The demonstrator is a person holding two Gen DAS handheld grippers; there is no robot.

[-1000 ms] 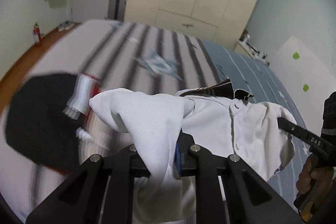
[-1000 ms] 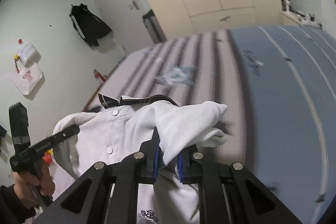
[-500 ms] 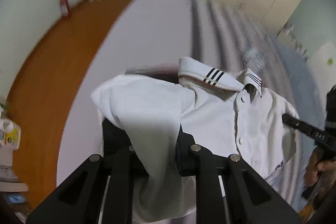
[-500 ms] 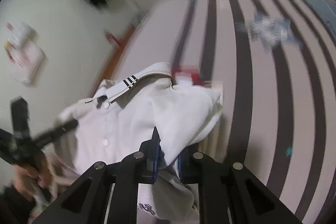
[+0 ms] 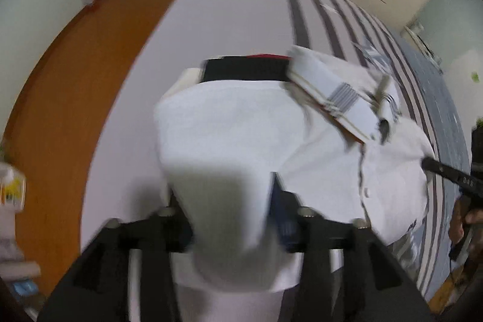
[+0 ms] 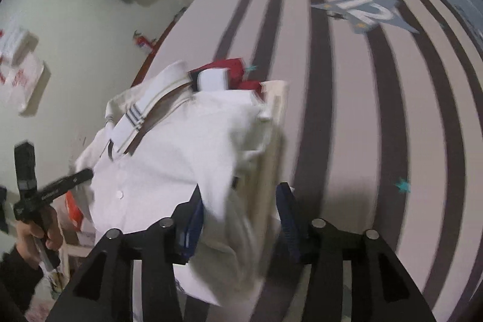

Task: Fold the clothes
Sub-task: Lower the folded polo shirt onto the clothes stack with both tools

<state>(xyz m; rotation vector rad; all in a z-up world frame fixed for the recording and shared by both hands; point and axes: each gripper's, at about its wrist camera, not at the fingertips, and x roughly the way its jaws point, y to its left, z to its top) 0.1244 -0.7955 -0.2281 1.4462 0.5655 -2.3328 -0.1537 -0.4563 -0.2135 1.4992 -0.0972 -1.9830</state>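
Change since a second ago: both my tools have come down from carrying the white shirt [image 5: 241,141] in the air above the bed [image 6: 377,125] to the bed's near-left corner; the jaws that pinched the cloth then are now parting.
Left tool [image 5: 232,219]: jaws opening, about half spread; a fold of the shirt lies between them and drapes over the front, pads no longer pressing as far as I can see through the blur.
Right tool [image 6: 238,216]: jaws opening, moderate gap; shirt cloth hangs between the blue pads, loose on the right side.
Shirt position: folded into a compact bundle, collar [image 5: 332,101] with dark stripes toward 1 o'clock in the left view and 10 o'clock in the right view, button placket facing up.
Under the shirt: it sits on a stack of folded clothes [image 6: 223,74]; red, black and white edges show at 12 o'clock beyond it.
Done, my judgement: this shirt is folded and placed on the pile.
Left, my judgement: draw both tools clear without dragging the cloth, then check that the fold holds; whether more garments wait to be folded I cannot tell from these views.
Risk: cloth snagging on a pad as I withdraw.
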